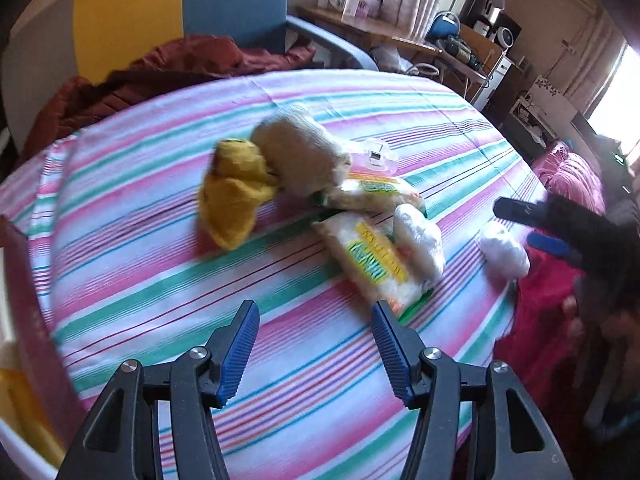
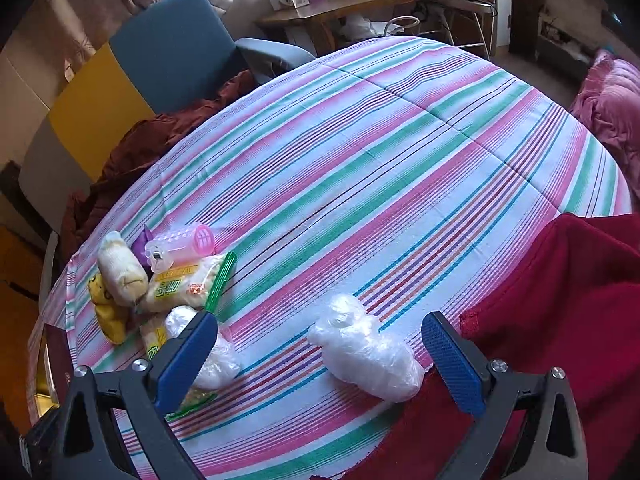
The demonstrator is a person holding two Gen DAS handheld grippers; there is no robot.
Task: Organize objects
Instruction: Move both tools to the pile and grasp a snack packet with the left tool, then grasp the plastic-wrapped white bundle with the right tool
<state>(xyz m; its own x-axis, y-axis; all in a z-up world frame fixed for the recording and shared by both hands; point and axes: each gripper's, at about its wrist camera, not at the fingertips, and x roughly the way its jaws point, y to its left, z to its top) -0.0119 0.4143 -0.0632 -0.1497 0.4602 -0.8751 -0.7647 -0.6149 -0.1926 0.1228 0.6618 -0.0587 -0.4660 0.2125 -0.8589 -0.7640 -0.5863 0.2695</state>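
While both grippers hung over it, the striped cloth [image 2: 360,152] covered the whole table, flat woven fabric in pink, green and blue bands, a crease running across it. Dark red cloth [image 2: 560,300], soft and fuzzy, lay over the striped cloth's near right edge. Toward the striped cloth's left side sat a loose pile: a yellow plush toy [image 1: 234,196], limp and blurred, touching a beige rolled sock-like bundle [image 1: 298,156]; two crinkly clear snack packets [image 1: 372,264] with yellow-green labels, overlapping; a clear plastic clip [image 1: 374,156] behind them, and a pink ribbed plastic cylinder [image 2: 198,238] just beside it. One lumpy white plastic-wrapped bundle [image 1: 420,246] rested on the packets; a second white wrapped bundle [image 2: 364,348] lay apart from the pile, near the striped cloth's right edge, touching the red cloth.

Left gripper [image 1: 316,312], blue ribbed pads, jaws about half open, empty, above the striped cloth just short of the packets. Right gripper [image 2: 320,332], jaws wide, nothing gripped; the second bundle lay between them, pads clear of it.
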